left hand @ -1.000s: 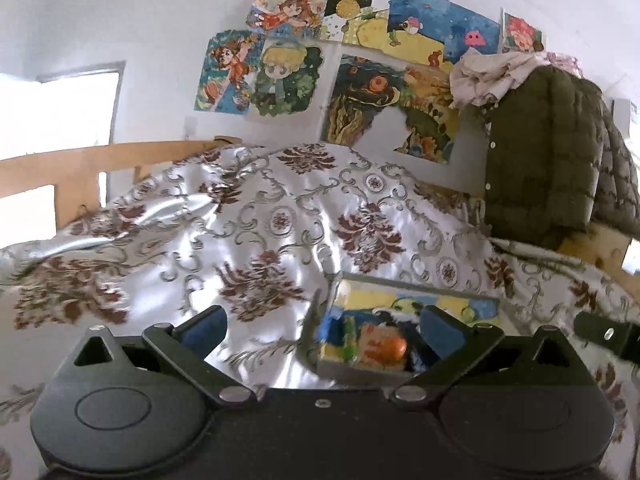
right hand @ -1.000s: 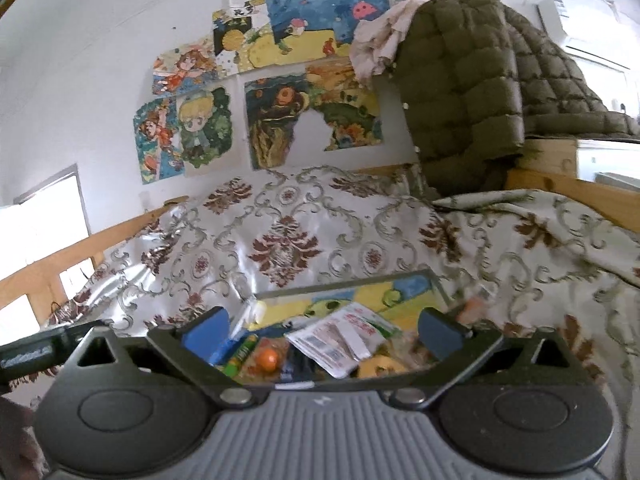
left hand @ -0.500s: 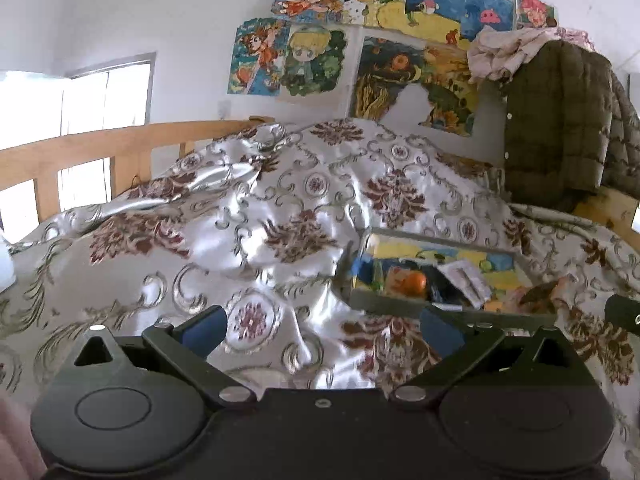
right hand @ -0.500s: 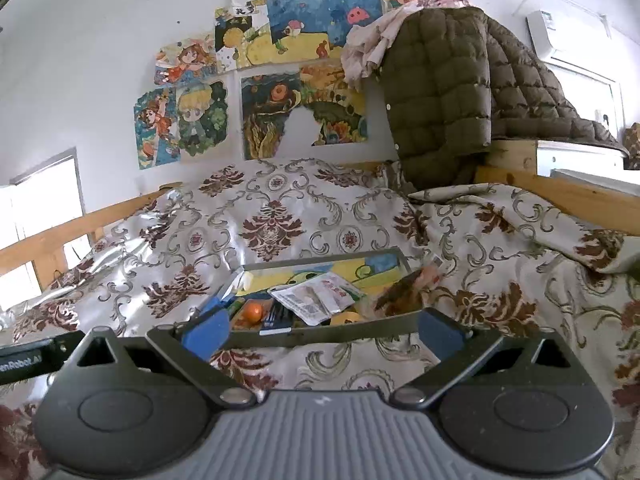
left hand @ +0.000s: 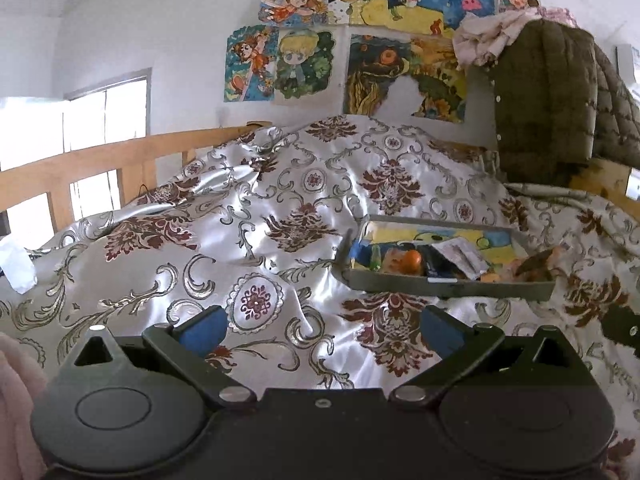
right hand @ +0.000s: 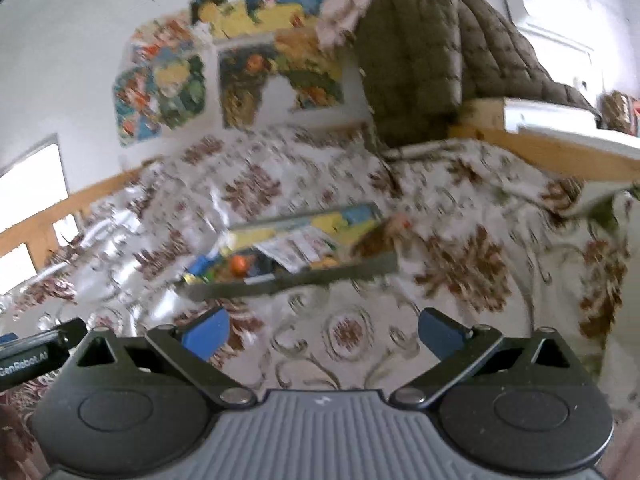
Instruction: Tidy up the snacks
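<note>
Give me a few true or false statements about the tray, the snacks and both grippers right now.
1. The tray sits on the patterned bedspread. True.
2. The left gripper holds a snack. False: its jaws are open and empty.
3. An orange ball lies in the tray. True.
4. The right gripper is inside the tray. False: it is short of the tray, jaws open.
5. The tray is empty. False: it holds packets and other snacks.

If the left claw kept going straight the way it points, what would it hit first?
Probably the patterned bedspread, which rises like a slope ahead of the open left claw. The snack tray sits off to the right of that line, though depth is unclear.
</note>
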